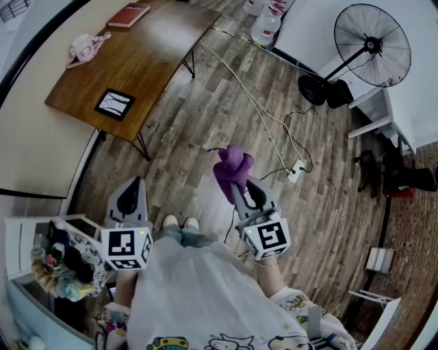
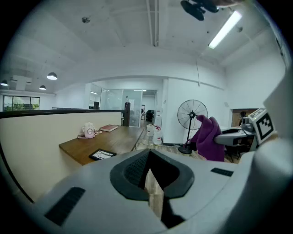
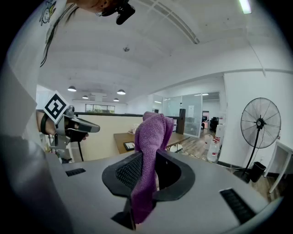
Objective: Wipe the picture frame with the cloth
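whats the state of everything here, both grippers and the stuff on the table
left gripper, shut, empty
right gripper, shut on the purple cloth
purple cloth, bunched, sticking up out of the jaws
picture frame, lying flat on the table, untouched
book, closed, flat on the table
fan, standing upright; running or not, cannot tell

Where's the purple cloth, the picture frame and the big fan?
purple cloth (image 1: pixel 231 169), head view, its bunched middle.
picture frame (image 1: pixel 114 104), head view, middle of its face.
fan (image 1: pixel 373 45), head view, hub of its cage.
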Demonstrator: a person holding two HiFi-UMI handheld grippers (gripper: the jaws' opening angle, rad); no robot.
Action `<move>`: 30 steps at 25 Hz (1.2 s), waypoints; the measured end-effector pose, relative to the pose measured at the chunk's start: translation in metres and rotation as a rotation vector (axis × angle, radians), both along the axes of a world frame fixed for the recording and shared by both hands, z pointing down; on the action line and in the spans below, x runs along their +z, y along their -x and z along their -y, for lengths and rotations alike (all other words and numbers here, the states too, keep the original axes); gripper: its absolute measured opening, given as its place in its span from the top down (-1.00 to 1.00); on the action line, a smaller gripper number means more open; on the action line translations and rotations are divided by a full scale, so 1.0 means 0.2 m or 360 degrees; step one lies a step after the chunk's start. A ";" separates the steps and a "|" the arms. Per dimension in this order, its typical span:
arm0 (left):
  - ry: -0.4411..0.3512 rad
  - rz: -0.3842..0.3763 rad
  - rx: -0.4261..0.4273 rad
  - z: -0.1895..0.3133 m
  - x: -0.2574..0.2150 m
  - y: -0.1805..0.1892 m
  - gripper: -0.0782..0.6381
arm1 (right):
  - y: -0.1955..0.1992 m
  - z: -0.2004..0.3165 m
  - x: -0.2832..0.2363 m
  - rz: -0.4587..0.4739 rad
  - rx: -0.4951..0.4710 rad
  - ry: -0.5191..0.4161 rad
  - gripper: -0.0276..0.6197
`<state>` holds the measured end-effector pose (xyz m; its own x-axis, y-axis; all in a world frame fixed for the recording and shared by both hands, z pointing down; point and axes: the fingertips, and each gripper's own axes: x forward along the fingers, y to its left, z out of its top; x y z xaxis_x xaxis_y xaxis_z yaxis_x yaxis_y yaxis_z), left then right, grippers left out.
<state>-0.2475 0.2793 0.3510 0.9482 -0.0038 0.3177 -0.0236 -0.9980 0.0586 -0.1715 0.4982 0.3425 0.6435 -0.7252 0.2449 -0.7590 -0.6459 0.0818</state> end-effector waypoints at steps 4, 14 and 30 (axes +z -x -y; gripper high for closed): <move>-0.0004 -0.0012 0.0021 -0.07 -0.01 0.00 0.77 | 0.00 -0.05 0.00 0.0001 0.0013 -0.0023 0.73; 0.0024 -0.0011 -0.0026 -0.18 0.01 0.01 0.37 | -0.01 -0.17 0.04 0.0073 -0.0021 -0.0074 0.73; 0.0038 -0.0013 -0.0093 0.15 0.05 -0.48 0.05 | -0.50 0.13 0.10 0.0140 -0.0055 -0.0080 0.73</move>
